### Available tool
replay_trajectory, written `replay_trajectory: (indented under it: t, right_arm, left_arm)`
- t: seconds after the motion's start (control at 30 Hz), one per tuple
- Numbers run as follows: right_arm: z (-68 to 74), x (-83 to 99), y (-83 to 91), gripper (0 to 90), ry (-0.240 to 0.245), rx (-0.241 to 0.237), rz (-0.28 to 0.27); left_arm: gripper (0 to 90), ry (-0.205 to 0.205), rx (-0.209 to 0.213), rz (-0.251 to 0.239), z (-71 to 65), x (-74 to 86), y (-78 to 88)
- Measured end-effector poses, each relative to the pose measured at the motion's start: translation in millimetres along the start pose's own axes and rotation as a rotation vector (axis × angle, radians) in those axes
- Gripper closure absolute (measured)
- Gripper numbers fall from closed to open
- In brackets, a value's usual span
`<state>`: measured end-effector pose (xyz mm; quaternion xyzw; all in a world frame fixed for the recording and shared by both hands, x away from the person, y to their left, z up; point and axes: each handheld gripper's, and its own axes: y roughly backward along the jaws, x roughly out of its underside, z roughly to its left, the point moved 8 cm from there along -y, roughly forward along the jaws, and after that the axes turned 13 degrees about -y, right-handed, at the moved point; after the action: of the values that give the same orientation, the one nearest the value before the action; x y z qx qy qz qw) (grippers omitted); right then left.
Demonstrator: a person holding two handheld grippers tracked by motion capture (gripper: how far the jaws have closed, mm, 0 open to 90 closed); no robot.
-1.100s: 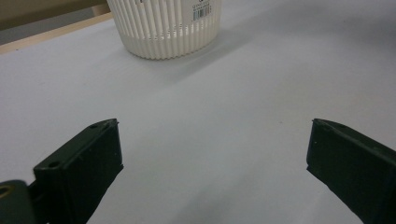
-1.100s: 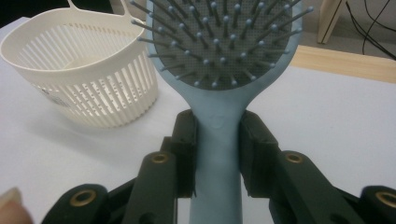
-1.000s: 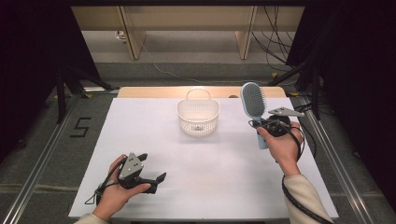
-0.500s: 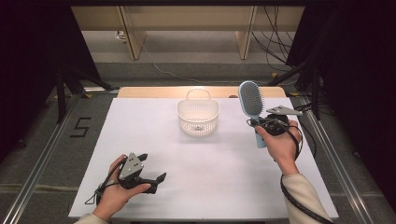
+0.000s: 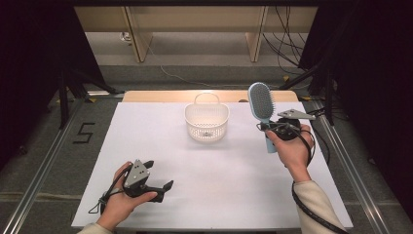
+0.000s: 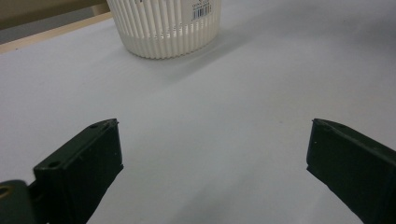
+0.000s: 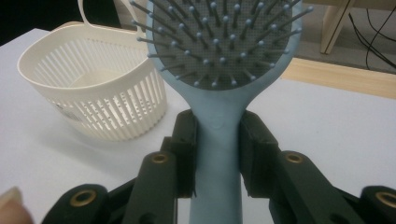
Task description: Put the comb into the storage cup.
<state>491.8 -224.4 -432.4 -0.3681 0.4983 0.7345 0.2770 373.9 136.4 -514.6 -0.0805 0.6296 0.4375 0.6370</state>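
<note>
A white table (image 5: 160,141) stands on a grey floor (image 5: 44,146) marked with a black number 5 (image 5: 84,132). Beyond its far edge runs a pale wooden frame (image 5: 139,34) with cables (image 5: 287,39) trailing right. Black curtains (image 5: 29,58) close both sides.

A black figure "5" (image 5: 85,132) is marked on the grey floor (image 5: 44,146), at about nine o'clock from the white basket (image 5: 207,122) in the high view. In the left gripper view a small white label with a barcode (image 6: 201,10) sits on the basket's ribbed wall, at about twelve o'clock; its fine print is too small to read.
</note>
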Motion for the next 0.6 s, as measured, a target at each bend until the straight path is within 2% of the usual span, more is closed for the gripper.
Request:
replay_trajectory:
  t: [0.6]
  right_arm:
    - [4.3, -6.2, -0.3, 70.6, -0.001, -0.008, -0.020]
  left_arm:
    - [2.8, -0.001, 0.000, 0.001, 0.0, 0.1, 0.0]
